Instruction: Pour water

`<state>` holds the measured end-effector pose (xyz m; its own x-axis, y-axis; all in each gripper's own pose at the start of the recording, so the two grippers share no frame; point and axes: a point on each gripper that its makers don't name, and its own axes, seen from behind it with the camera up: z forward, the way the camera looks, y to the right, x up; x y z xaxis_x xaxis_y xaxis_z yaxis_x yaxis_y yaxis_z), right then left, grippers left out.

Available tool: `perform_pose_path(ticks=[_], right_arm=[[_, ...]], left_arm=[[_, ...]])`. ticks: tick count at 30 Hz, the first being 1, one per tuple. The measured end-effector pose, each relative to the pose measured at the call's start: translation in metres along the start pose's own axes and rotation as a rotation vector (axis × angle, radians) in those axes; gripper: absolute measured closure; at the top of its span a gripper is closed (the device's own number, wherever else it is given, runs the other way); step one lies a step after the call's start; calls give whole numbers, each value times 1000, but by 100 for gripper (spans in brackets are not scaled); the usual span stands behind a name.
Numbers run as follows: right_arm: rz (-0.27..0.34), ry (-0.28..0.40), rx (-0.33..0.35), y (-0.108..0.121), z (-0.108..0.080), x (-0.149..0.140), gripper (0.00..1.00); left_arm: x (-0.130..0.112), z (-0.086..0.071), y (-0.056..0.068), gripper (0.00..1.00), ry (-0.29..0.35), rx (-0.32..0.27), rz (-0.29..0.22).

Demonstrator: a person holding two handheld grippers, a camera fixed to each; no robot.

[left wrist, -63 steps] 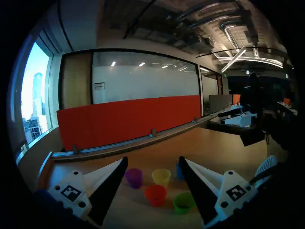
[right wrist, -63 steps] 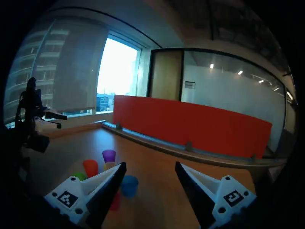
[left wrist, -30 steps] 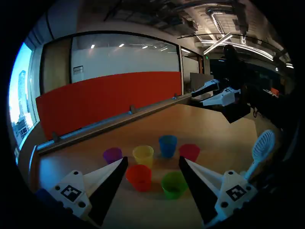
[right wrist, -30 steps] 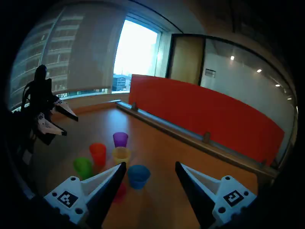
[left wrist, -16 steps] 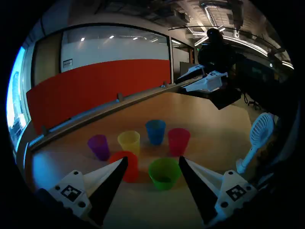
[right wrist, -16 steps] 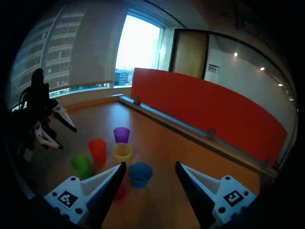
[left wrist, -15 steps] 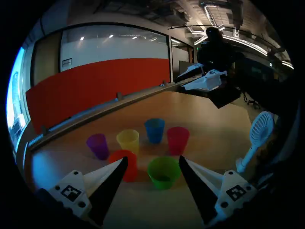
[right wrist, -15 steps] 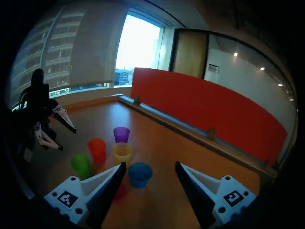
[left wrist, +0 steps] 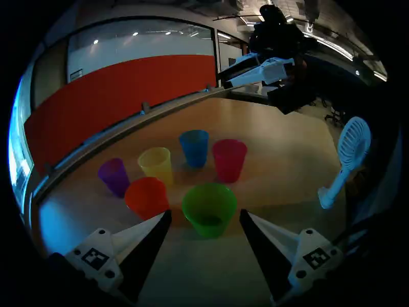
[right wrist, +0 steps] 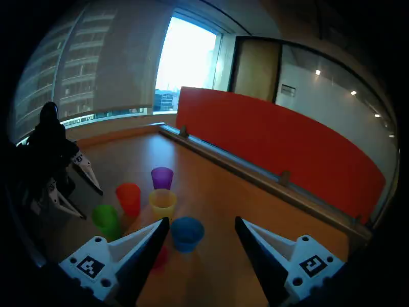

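Left gripper [left wrist: 203,214]: jaws spread wide, nothing held. The green cup [left wrist: 209,207] stands upright on the table [left wrist: 286,138] just ahead, lined up with the gap; I judge the wide spread is set to take its body. Right gripper [right wrist: 201,221]: also wide and empty, hovering over the blue cup [right wrist: 187,234], with the pink cup [left wrist: 229,158] partly hidden behind one of its fingers in the right gripper view. Just beyond green stand the orange cup [left wrist: 147,197], the purple cup [left wrist: 114,175] and the yellow cup [left wrist: 156,163]. All six cups are upright, mouths up and huddled close, presumably so one can be tipped into a neighbour with little travel. I cannot tell whether any cup holds water. A white hand fan [left wrist: 347,158] stands well apart at the table edge, out of the pouring path. Farther back, a red partition [left wrist: 117,97] runs along the desk's far side, with a bright window [right wrist: 186,71] past it. Writing: each finger carries a square black-and-white marker [left wrist: 96,258], pattern only, no text. A small wall sign [right wrist: 288,91] is too small to read. No brands seen on the cups.
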<state>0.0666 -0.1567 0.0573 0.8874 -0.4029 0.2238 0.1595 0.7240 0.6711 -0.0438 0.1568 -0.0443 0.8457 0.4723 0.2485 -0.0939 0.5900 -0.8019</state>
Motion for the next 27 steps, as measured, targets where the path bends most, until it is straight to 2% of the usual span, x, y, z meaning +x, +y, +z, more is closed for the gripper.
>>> perform_pose_path(ticks=[12, 27], right_arm=[[-10, -17, 4, 1, 9, -9, 0], [-6, -27, 10, 4, 19, -15, 0]], left_arm=[[-16, 23, 2, 0, -63, -37, 6], [-12, 44, 2, 0, -82, -60, 31]])
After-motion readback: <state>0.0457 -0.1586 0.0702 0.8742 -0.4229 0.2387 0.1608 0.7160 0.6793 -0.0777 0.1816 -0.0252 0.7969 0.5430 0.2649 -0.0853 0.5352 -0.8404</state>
